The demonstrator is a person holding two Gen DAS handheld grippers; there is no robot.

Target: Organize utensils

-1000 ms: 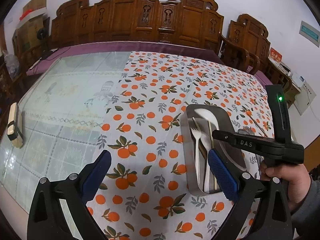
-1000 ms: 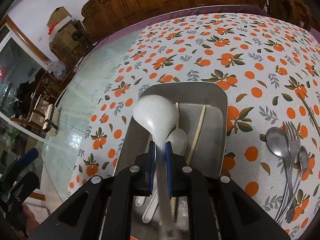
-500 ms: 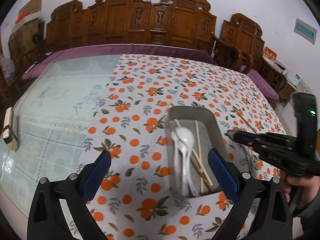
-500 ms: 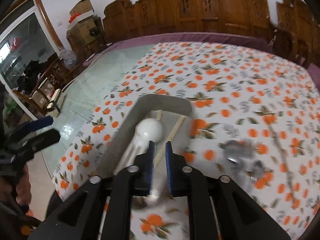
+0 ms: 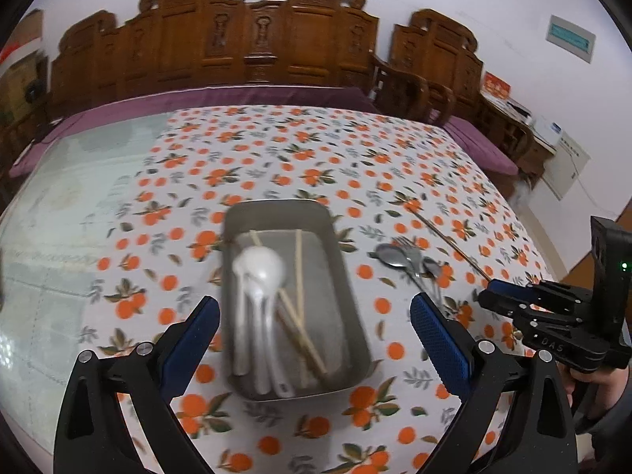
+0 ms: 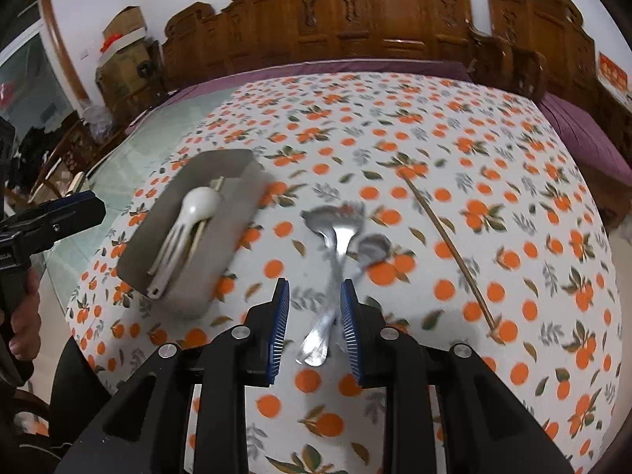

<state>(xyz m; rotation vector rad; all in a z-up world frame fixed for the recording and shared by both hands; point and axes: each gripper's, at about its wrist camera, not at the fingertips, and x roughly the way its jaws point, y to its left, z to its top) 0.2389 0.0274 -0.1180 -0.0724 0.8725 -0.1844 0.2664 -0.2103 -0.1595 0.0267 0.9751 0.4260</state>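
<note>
A grey metal tray (image 5: 339, 264) (image 6: 245, 201) sits on the orange-print tablecloth. It holds white plastic spoons (image 5: 258, 272) (image 6: 197, 205) and wooden chopsticks (image 5: 298, 276). My left gripper (image 5: 316, 328) is open and empty, hovering near the tray's front end. My right gripper (image 6: 314, 324) is open and empty, just above the handles of metal spoons and a fork (image 6: 339, 233) (image 5: 410, 260) lying right of the tray. A single wooden chopstick (image 6: 446, 241) (image 5: 446, 237) lies on the cloth farther right.
Bare glass tabletop (image 5: 59, 237) lies left of the cloth. Carved wooden chairs (image 5: 256, 39) line the far side. The table's near edge (image 6: 79, 308) is close to the tray's corner.
My right gripper let go of the white ladle spoon into the tray, opened, and swung right over the metal cutlery. The left gripper shifted to face the tray.
</note>
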